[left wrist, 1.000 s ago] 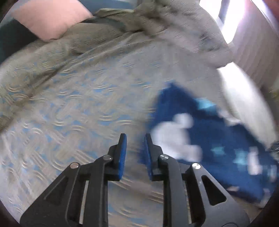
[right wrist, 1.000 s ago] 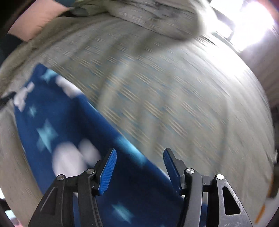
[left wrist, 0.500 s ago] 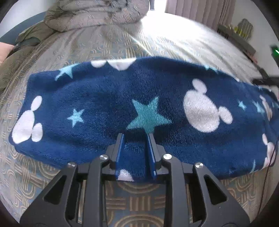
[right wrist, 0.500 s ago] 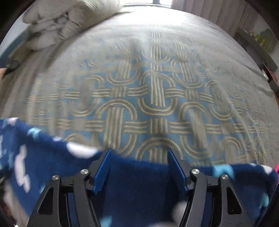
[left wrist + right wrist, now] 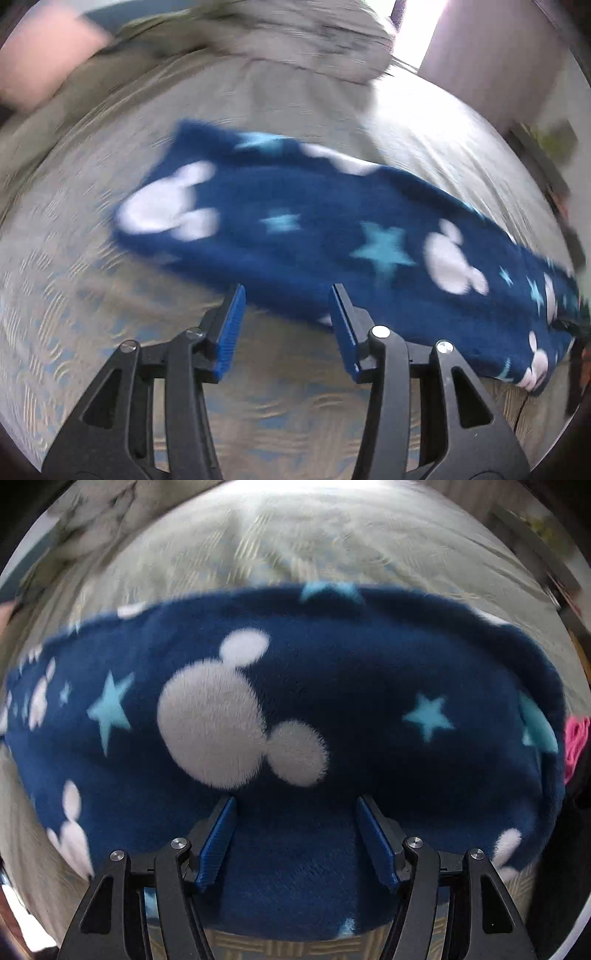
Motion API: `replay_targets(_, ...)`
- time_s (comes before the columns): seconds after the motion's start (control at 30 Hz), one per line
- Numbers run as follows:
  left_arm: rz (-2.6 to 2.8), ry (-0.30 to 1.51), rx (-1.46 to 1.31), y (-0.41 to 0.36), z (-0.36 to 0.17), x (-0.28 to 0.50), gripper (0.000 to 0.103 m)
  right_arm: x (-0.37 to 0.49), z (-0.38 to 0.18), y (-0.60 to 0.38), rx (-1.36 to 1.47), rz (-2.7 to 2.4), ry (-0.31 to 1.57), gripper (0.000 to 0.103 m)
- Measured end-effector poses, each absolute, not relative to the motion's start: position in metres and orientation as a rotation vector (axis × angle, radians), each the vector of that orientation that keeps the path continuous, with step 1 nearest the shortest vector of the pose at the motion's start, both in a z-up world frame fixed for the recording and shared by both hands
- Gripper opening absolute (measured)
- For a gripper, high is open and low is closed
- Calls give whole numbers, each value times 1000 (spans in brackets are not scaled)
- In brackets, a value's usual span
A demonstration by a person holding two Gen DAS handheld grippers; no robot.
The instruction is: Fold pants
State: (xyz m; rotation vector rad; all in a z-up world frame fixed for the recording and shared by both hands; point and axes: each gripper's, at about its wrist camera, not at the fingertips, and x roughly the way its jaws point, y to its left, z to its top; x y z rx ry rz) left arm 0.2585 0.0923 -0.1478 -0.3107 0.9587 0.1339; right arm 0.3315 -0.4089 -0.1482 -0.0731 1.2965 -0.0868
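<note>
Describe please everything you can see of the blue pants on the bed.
The pants are dark blue fleece, fluffy looking, printed with white mouse-head shapes and light blue stars. They lie flat on the patterned bedspread as one long folded band. In the right wrist view the open right hand-held gripper is over the near edge without pinching it. The left hand-held gripper is opening at the near edge, with no cloth pressed between its pads.

We saw open bedspread (image 5: 92,295) left of the pants (image 5: 314,240), with free passage there. A heaped duvet (image 5: 295,40) blocked the far side, a pink pillow (image 5: 40,55) the far left corner, and blurred furniture (image 5: 539,158) the right edge.
</note>
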Motion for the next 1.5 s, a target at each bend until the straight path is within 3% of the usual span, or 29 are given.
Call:
replay_targets(0.23, 201, 925, -461, 146, -163, 239, 49, 336, -96, -308, -160, 166, 1131, 67)
replay_targets(0.57, 163, 903, -408, 146, -166, 250, 57, 331, -116, -139, -259, 501, 1121, 67)
replay_targets(0.83, 176, 900, -443, 169, -178, 255, 58, 348, -147, -33, -319, 636, 1145, 67)
replay_targets(1.37, 80, 898, -672, 205, -187, 246, 59, 409, -220, 47, -107, 583, 1342, 67)
replay_targets(1.5, 50, 926, -685, 200, -192, 261, 67, 415, -238, 47, -104, 549, 1389, 67)
